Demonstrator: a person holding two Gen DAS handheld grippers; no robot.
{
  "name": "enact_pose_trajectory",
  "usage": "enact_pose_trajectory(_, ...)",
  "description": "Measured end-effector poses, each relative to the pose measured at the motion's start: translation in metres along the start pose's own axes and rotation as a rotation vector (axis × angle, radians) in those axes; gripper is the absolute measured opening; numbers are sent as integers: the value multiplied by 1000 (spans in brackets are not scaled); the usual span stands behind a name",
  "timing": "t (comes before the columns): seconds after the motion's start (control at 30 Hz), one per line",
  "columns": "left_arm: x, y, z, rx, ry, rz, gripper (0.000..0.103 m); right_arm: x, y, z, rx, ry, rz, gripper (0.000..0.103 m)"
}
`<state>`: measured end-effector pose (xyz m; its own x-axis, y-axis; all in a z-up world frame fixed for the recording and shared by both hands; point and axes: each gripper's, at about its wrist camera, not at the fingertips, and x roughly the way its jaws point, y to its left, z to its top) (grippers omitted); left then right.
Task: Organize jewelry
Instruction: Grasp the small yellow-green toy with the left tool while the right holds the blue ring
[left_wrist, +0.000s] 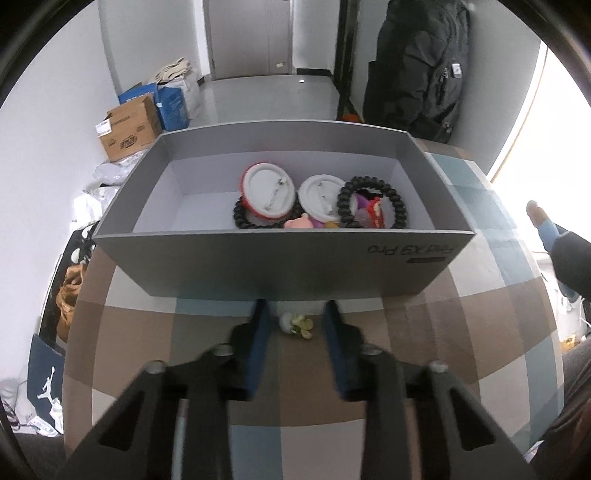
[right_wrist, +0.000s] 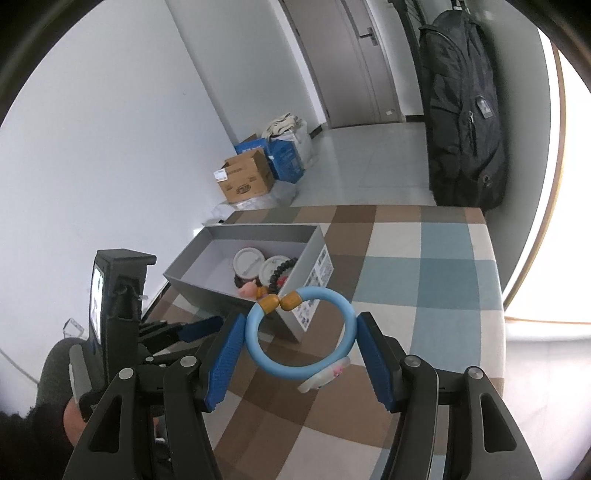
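Note:
A grey box (left_wrist: 258, 258) stands on the checked tablecloth (left_wrist: 147, 332). It holds two white round badges (left_wrist: 267, 194), black bead bracelets (left_wrist: 369, 201) and small coloured charms (left_wrist: 301, 221). My left gripper (left_wrist: 295, 317) is open, low over the cloth, its fingers on either side of a small white and yellow flower piece (left_wrist: 297, 325) just before the box's near wall. My right gripper (right_wrist: 301, 332) is shut on a light blue bracelet (right_wrist: 258, 350) with two yellow beads and a white charm, held above the cloth, right of the box (right_wrist: 207, 280).
Cardboard and blue boxes (left_wrist: 136, 125) sit on the floor by the left wall. A black backpack (left_wrist: 424, 66) leans at the back right. The left gripper's body with its small screen (right_wrist: 118, 295) shows at the left of the right wrist view.

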<state>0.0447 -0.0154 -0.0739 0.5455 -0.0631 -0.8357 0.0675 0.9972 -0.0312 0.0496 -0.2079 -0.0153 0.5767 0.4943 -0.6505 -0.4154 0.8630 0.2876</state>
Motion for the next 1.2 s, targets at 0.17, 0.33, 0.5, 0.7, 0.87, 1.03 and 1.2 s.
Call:
enact_pose_trajectory(0.17, 0, -3, 2, -2, 9, -23, 13, 1, 0, 0, 4, 2, -2, 61)
enact_pose_trajectory(0.33, -2, -1, 3, -17, 20, -62, 13, 3, 2, -1, 2, 8, -6, 61)
enact_pose_trajectory(0.5, -11, -2, 3, -14, -1, -75, 13, 5, 6, -1, -6, 5, -6, 61)
enact_pose_trajectory(0.7, -28, 8, 5, -68, -49, -129, 13, 9, 14, -1, -19, 5, 4, 61)
enact_pose_trajectory(0.87, -43, 17, 10, -110, -117, -164, 13, 14, 24, 0, -39, 7, 21, 61)
enact_pose_trajectory(1.03, -50, 26, 15, -142, -160, -191, 13, 20, 36, 6, -73, 1, 41, 61)
enact_pose_trajectory(1.2, -58, 38, 25, -185, -219, -229, 13, 29, 43, 15, -87, -6, 53, 61)
